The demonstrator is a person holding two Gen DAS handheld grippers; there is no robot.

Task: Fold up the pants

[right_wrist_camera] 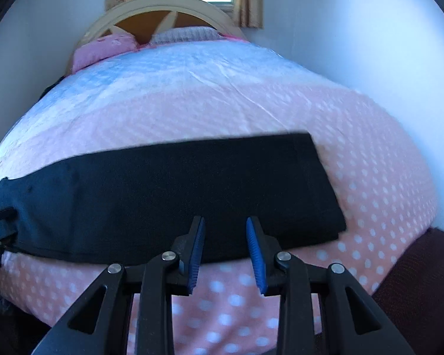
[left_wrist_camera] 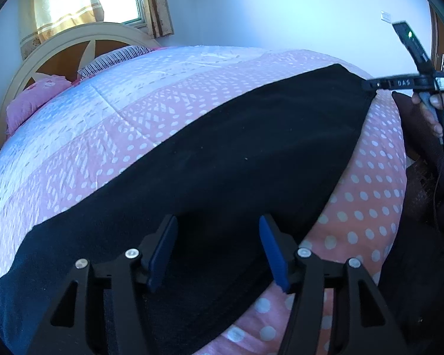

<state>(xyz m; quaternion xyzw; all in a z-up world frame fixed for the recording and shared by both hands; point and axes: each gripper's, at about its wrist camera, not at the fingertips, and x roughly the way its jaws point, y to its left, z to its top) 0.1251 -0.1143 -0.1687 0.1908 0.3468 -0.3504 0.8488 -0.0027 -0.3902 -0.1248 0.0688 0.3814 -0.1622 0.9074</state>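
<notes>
bed [right_wrist_camera: 370, 177] | 1 black pants [right_wrist_camera: 177, 195] | 2 pillows [right_wrist_camera: 103, 47] | 2 claws parted

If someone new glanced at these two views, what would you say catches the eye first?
The long black pants stand out first, stretched flat across the near end of the pink polka-dot quilt. Next come the blue-padded left gripper and right gripper, both open, poised at the pants' near edge. Beyond, a cream arched headboard sits under a bright curtained window.
</notes>
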